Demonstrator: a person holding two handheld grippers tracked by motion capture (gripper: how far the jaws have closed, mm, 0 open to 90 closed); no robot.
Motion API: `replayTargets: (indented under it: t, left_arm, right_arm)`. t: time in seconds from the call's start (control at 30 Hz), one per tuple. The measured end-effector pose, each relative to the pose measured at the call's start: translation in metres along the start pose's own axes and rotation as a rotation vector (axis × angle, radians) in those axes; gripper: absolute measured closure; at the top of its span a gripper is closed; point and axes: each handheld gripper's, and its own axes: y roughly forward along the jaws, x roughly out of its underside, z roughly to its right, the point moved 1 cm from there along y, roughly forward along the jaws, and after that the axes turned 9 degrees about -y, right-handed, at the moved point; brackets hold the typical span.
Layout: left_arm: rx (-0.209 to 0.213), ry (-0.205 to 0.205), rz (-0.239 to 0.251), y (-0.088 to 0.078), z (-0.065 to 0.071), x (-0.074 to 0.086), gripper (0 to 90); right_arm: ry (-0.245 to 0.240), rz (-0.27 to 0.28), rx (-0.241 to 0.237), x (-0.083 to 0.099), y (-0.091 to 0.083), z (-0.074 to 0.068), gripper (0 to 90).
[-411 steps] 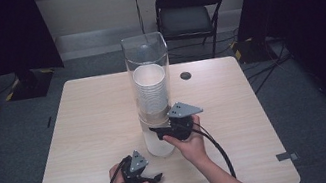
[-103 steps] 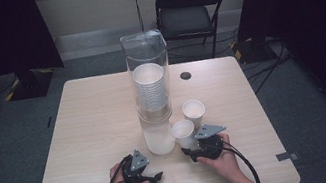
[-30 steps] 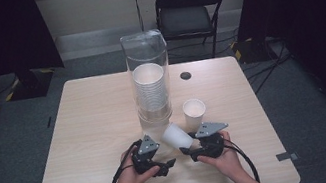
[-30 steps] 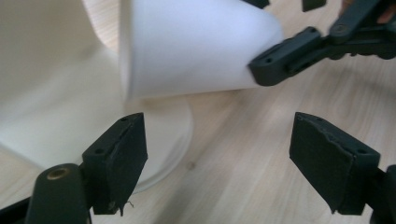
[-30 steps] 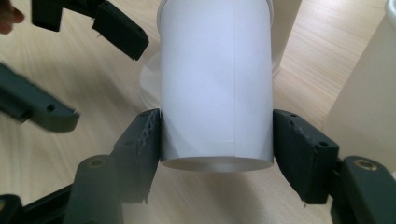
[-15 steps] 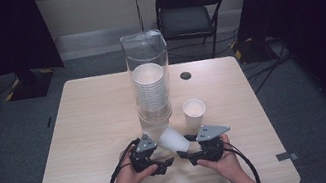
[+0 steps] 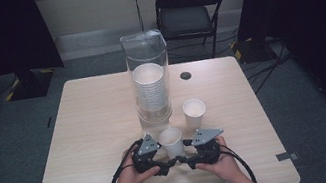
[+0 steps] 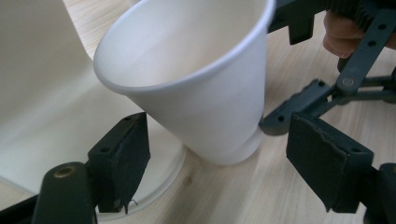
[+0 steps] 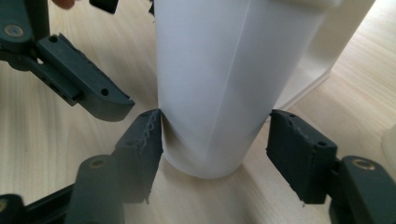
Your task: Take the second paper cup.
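A white paper cup [image 7: 171,142] stands upright on the wooden table [image 7: 91,129], right in front of the clear dispenser [image 7: 145,54] with its stack of cups [image 7: 151,91]. My right gripper [image 7: 189,159] comes in from the right, shut on the cup's base [image 9: 210,93]; its left pad [image 9: 148,135] presses the wall. My left gripper [image 7: 163,163] comes in from the left and is open. Its jaws stand on both sides of the same cup [image 8: 201,93], with a gap at each pad [image 8: 126,158]. The right gripper's finger [image 8: 289,109] touches the cup's foot.
A second paper cup [image 7: 194,112] stands upright to the right of the dispenser. A small dark disc [image 7: 185,75] lies farther back. A folding chair [image 7: 190,13] stands beyond the table. The dispenser's base [image 8: 56,116] is close behind the cup.
The cup was tilted and lifted in the right gripper a second ago; now it stands upright on the table between both grippers. The left gripper has kept its place.
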Motion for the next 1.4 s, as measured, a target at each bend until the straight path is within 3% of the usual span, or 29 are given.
replayTargets:
  t: [0.23,0.47,0.5,0.77,1.2,1.27,1.33,1.4]
  left_arm:
    - [0.016,0.056,-0.049,0.003,0.009,0.004,21.1]
    - [0.009,0.08,-0.092,-0.002,0.013,0.01,20.5]
    - [0.007,0.062,-0.101,-0.006,0.01,0.017,20.5]
    - [-0.021,0.03,-0.127,-0.031,-0.008,0.035,20.3]
    - [-0.072,-0.027,-0.119,-0.066,-0.034,0.053,20.0]
    - [-0.089,-0.054,-0.121,-0.072,-0.04,0.058,19.8]
    - [-0.097,-0.05,-0.124,-0.073,-0.044,0.06,19.6]
    - [-0.113,-0.053,-0.122,-0.077,-0.05,0.064,19.6]
  right_arm:
    - [-0.04,-0.058,0.004,0.002,-0.002,-0.002,26.0]
    - [-0.029,-0.068,0.001,0.006,-0.01,0.001,21.1]
    - [-0.015,-0.068,0.014,0.009,-0.016,0.004,16.7]
    - [0.048,-0.086,0.072,0.023,-0.035,0.019,15.0]
    - [0.075,-0.1,0.098,0.036,-0.057,0.028,15.0]
    - [0.076,-0.115,0.101,0.041,-0.062,0.029,15.0]
    - [0.079,-0.106,0.102,0.044,-0.065,0.03,14.9]
    - [0.108,-0.104,0.103,0.051,-0.069,0.032,14.9]
